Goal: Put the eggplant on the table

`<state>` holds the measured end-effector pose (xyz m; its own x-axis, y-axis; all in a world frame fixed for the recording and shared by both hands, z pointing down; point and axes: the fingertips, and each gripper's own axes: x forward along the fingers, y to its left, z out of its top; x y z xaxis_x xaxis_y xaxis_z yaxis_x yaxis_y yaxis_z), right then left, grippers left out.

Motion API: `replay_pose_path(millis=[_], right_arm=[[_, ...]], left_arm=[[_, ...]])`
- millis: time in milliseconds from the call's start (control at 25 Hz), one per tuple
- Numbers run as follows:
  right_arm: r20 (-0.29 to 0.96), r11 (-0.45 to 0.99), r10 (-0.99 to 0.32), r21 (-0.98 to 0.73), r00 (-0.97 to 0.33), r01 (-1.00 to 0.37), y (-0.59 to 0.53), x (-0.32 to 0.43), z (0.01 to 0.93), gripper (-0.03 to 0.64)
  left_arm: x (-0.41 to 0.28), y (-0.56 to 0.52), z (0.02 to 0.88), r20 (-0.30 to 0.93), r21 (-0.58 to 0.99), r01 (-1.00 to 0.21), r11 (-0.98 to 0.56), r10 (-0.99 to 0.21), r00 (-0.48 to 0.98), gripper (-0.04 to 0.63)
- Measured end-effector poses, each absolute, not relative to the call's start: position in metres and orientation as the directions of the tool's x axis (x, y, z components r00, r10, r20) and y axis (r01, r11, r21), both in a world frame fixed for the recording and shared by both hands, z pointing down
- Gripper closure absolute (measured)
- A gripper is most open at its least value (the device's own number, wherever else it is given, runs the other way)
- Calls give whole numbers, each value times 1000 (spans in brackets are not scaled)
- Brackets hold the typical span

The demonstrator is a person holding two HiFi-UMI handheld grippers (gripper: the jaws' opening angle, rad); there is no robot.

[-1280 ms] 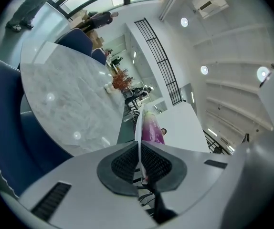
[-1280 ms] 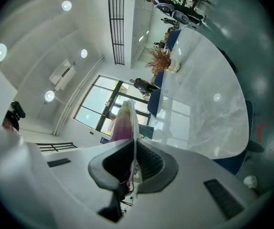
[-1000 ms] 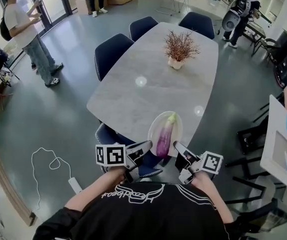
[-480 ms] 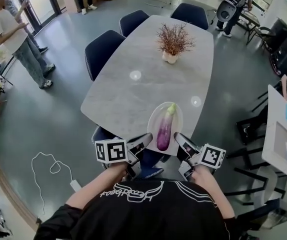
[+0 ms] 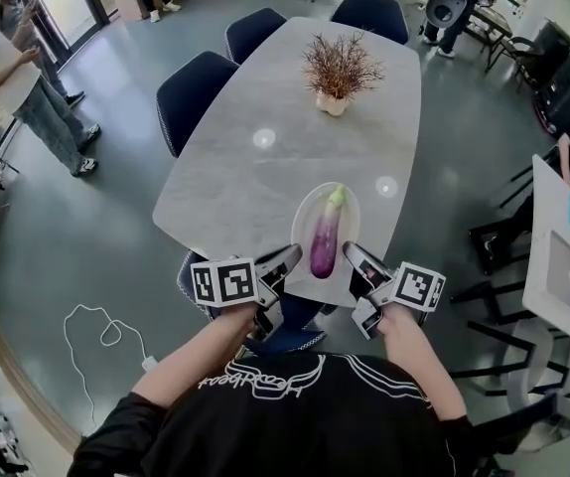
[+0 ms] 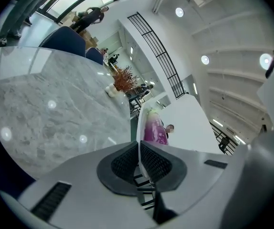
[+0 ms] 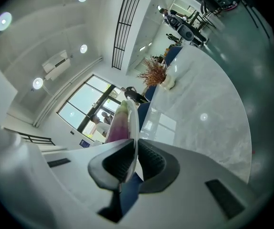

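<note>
A purple eggplant (image 5: 325, 238) with a green stem lies on a white oval plate (image 5: 302, 217). I hold the plate at its near end over the near edge of the grey marble table (image 5: 265, 157). My left gripper (image 5: 290, 259) is shut on the plate's left rim and my right gripper (image 5: 353, 256) on its right rim. In the left gripper view the plate rim (image 6: 138, 128) runs between the pads, with the eggplant (image 6: 153, 128) beyond. The right gripper view shows the same: rim (image 7: 135, 123) pinched, eggplant (image 7: 119, 123) to its left.
A dried plant in a white pot (image 5: 336, 73) stands at the table's far end. Dark blue chairs (image 5: 191, 92) line the left side and far end, and one (image 5: 285, 331) sits below the plate. People stand at the left (image 5: 7, 78). A white cable (image 5: 96, 336) lies on the floor.
Both grippers have carried the plate with the eggplant a little forward, and more of it now lies over the table's near end. The grip on both rims is unchanged.
</note>
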<state>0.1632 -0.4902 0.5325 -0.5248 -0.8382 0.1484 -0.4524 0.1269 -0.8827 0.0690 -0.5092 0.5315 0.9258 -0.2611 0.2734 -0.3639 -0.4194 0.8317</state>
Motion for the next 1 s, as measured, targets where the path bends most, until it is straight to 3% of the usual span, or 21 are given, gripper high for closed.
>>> replay_pose_path(millis=[440, 1000], right_arm=[[337, -15, -816, -825, -470, -565, -532, 173, 588, 597], [477, -182, -733, -825, -485, -535, -550, 178, 663, 595]], left_arm=[[73, -549, 587, 355, 843, -432, -321, -271, 894, 574], [80, -567, 656, 493, 815, -539, -215, -234, 838, 574]])
